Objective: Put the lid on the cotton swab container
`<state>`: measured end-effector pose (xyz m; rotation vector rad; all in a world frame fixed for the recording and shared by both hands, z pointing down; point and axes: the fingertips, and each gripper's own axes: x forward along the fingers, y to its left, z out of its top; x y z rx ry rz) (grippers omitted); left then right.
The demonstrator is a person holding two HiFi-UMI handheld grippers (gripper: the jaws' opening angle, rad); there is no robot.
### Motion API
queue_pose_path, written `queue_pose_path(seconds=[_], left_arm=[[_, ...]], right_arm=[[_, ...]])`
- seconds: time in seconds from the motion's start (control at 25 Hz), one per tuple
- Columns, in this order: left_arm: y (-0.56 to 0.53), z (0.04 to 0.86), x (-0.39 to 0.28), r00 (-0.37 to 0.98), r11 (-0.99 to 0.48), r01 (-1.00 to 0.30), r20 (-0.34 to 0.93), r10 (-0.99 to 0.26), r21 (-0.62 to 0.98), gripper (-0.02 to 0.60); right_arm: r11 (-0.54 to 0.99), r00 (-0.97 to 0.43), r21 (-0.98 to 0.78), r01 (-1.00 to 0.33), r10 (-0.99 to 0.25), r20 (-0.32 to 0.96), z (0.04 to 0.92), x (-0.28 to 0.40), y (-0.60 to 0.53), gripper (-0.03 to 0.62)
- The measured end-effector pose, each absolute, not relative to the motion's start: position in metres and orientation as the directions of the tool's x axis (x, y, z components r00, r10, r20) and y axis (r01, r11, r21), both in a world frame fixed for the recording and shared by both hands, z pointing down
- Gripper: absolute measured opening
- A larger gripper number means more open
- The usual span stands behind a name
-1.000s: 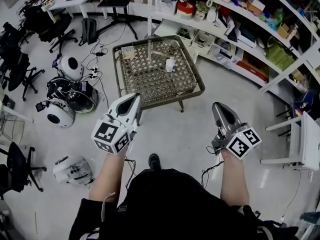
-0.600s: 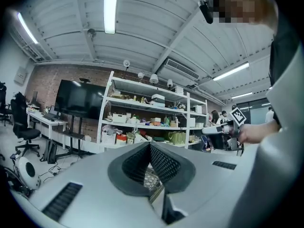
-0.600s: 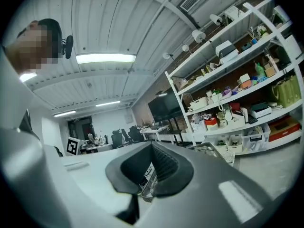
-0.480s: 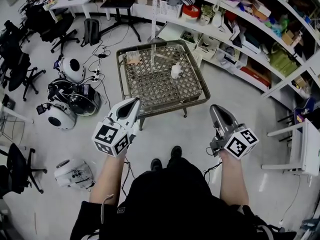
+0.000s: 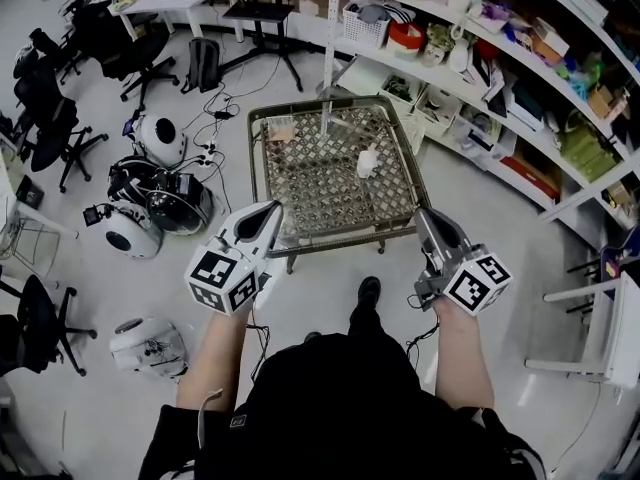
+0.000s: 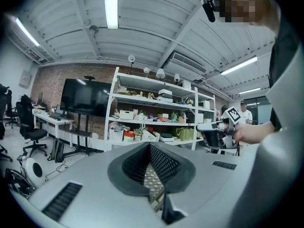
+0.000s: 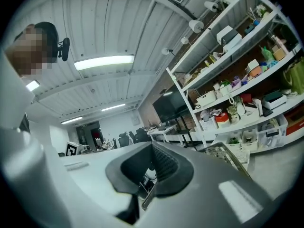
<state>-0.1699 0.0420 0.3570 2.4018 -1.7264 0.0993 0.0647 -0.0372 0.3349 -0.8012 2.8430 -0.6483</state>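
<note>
Pale workshop floor spreads below me, with long cluttered shelves [image 5: 470, 48] along the right, office chairs [image 5: 45, 118] at the left, and round white and black machines [image 5: 150, 208] lying among cables. At the middle stands a low desk [image 5: 310, 193] with a dark lattice top and a raised rim. The cotton swab container [image 5: 367, 161], a small white thing, sits on the desk a little right of its middle; its lid I cannot pick out at this size. I hold both grippers above the desk's near edge, well apart from the container. My left gripper [image 5: 270, 211] points at the near left corner, its jaws pressed together with nothing between them. My right gripper [image 5: 424, 218] hangs by the near right corner, jaws likewise pressed together and empty. A dark shoe [image 5: 369, 290] shows on the floor between them.
</note>
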Motion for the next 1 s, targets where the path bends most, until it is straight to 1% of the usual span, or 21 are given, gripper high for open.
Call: queue_pose_path(seconds=[0.2,0.56,0.72,1.0], left_arm=[[0.003,0.366,-0.172,0.300,-0.282,-0.953,0.193,-0.934,0.113,0.005],[-0.086,0.371,-0.144,0.276,-0.255,-0.960,0.234,-0.932,0.113,0.005],[-0.123,0.370,-0.129,0.258,-0.240,-0.965,0.248,-0.934,0.103,0.005],[-0.163,0.382,-0.127,0.237,-0.215,-0.970,0.263,-0.935,0.109,0.005]], right_arm=[[0.778,-0.876,-0.453,-0.435,-0.483,0.012,0.346,0.054,-0.082,0.009],[0.756,-0.883,-0.503,-0.420,-0.467,0.037,0.368,0.081,-0.184,0.009],[0.767,-0.896,-0.502,-0.399,-0.442,0.037,0.368,0.090,-0.223,0.009],[0.775,-0.904,-0.495,-0.393,-0.423,0.057,0.374,0.087,-0.264,0.009]])
